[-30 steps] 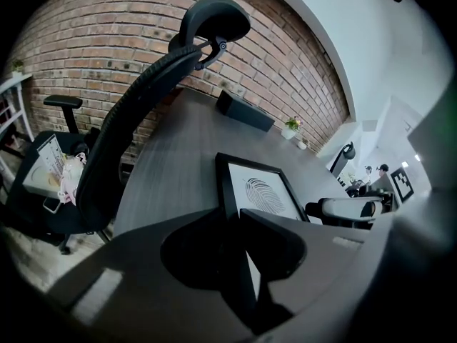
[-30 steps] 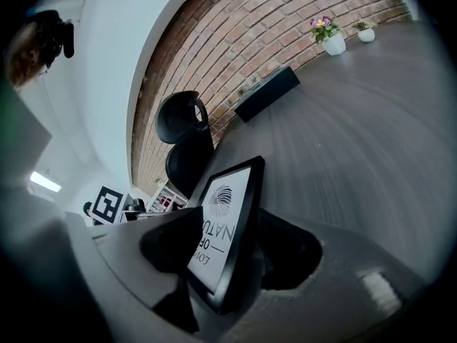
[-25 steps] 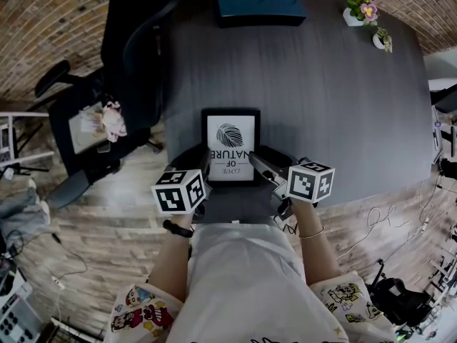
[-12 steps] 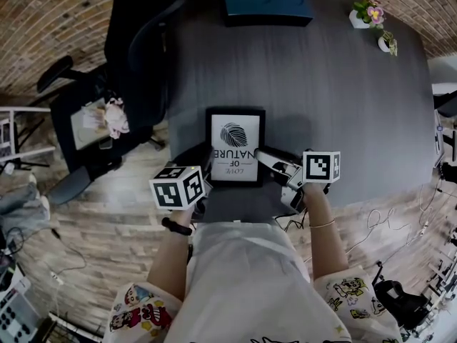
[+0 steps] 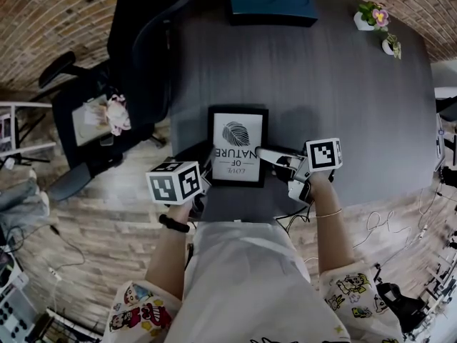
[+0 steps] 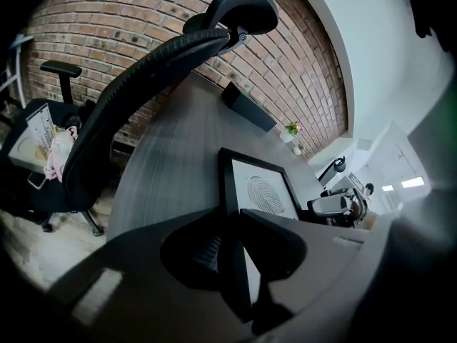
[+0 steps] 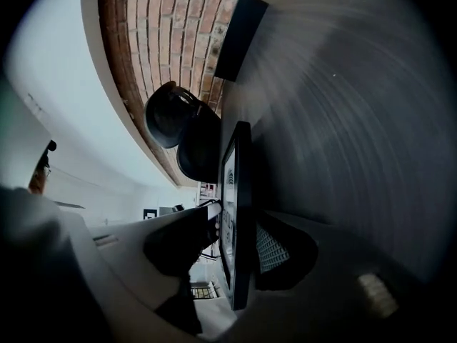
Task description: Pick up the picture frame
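Two hand-held grippers met one black picture frame (image 5: pixel 238 146), which lay near the 6 o'clock edge of a dark table (image 5: pixel 335 106). Its print showed a leaf and the words "LOVE OF NATURE", upside down in the head view. The left gripper (image 5: pixel 207 171), at the frame's 7 o'clock corner, was clamped on the left rail. The right gripper (image 5: pixel 263 153), at 4 o'clock, had just been closing its jaws around the right rail, not yet pinching it. A dark blue box (image 5: pixel 271 2) sat at 12 o'clock, potted flowers (image 5: pixel 375 16) at 2 o'clock, and an office chair (image 5: pixel 143 56) at 10 o'clock.
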Demonstrator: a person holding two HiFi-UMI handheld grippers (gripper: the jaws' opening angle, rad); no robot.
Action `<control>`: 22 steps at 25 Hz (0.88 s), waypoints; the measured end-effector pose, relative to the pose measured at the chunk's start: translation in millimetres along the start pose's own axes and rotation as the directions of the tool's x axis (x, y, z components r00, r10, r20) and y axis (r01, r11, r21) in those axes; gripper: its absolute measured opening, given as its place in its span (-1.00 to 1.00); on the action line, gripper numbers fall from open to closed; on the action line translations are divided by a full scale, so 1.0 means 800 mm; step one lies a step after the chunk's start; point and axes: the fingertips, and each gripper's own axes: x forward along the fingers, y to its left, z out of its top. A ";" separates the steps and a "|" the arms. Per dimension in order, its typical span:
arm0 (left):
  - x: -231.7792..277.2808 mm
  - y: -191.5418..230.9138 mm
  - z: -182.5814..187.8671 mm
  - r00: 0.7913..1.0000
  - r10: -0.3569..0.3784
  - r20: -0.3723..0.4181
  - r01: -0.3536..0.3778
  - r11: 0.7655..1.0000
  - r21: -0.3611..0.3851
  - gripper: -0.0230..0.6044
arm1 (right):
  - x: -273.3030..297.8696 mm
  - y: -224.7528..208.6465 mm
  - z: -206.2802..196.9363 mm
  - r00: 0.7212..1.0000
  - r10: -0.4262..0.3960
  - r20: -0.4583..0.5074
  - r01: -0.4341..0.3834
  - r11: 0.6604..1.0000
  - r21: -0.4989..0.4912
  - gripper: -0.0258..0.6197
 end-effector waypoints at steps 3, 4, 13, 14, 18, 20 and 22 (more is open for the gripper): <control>0.000 0.000 0.001 1.000 -0.020 -0.010 0.019 1.000 -0.019 -0.65 | 0.003 0.005 0.003 0.999 0.033 -0.003 -0.033 0.999 -0.003 -0.35; -0.001 -0.001 0.004 1.000 -0.024 -0.008 0.024 1.000 -0.020 -0.65 | 0.007 0.007 0.003 0.999 0.047 -0.007 -0.047 0.999 -0.005 -0.35; -0.001 0.001 0.007 0.997 -0.073 -0.028 0.071 0.995 -0.077 -0.65 | 0.058 0.025 -0.006 0.994 0.100 -0.042 -0.099 0.995 0.005 -0.40; -0.002 0.002 0.008 0.997 -0.075 -0.029 0.072 0.994 -0.080 -0.65 | 0.057 0.024 -0.005 0.995 0.097 -0.033 -0.097 0.995 0.010 -0.43; 0.002 0.000 -0.002 0.992 -0.114 -0.050 0.107 0.987 -0.124 -0.65 | 0.051 0.017 -0.001 0.997 0.076 0.016 -0.076 0.997 0.018 -0.56; 0.003 0.000 -0.004 0.991 -0.124 -0.054 0.116 0.984 -0.131 -0.65 | 0.049 0.008 -0.002 0.999 0.035 0.022 -0.035 0.999 0.013 -0.61; 0.003 0.000 -0.003 0.990 -0.130 -0.053 0.122 0.983 -0.136 -0.65 | 0.047 -0.003 -0.004 1.000 -0.011 0.016 0.011 1.000 0.007 -0.64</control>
